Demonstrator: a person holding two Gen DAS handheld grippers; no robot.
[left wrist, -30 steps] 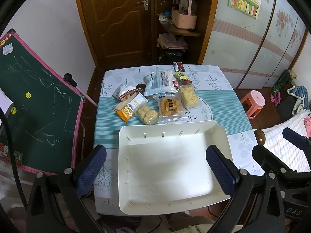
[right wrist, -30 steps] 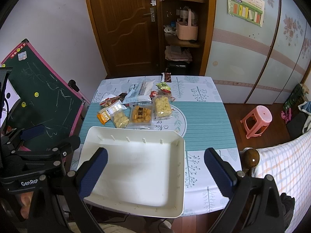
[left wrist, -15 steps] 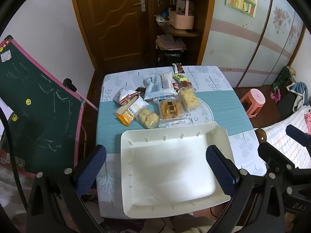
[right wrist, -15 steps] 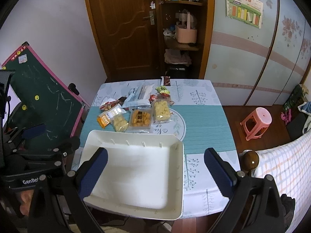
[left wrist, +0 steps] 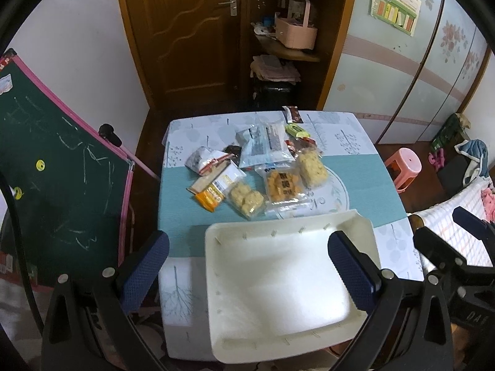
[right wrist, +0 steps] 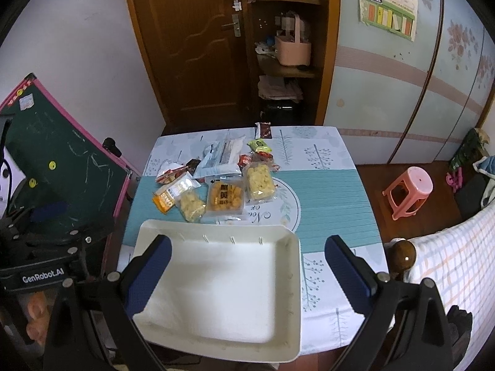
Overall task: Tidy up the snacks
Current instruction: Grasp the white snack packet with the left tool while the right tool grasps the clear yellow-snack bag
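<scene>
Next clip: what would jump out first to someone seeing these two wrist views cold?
The big white tray at the near edge of the table, with nothing in it. Just beyond it lies a loose cluster of snack packets, the orange-filled packet in the middle. Both grippers, left and right, hang open above the tray.

Both wrist views high, overlooking table (left wrist: 355, 167), seemingly far

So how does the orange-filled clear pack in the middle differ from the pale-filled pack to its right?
The orange pack holds deep orange pieces under a dark printed label; the pale pack holds light yellow pieces with no label visible. The orange pack looks squarer and lies nearer the white tray; the pale pack is narrower and sits farther back. Both are clear wrappers lying flat on the table, untouched.
</scene>
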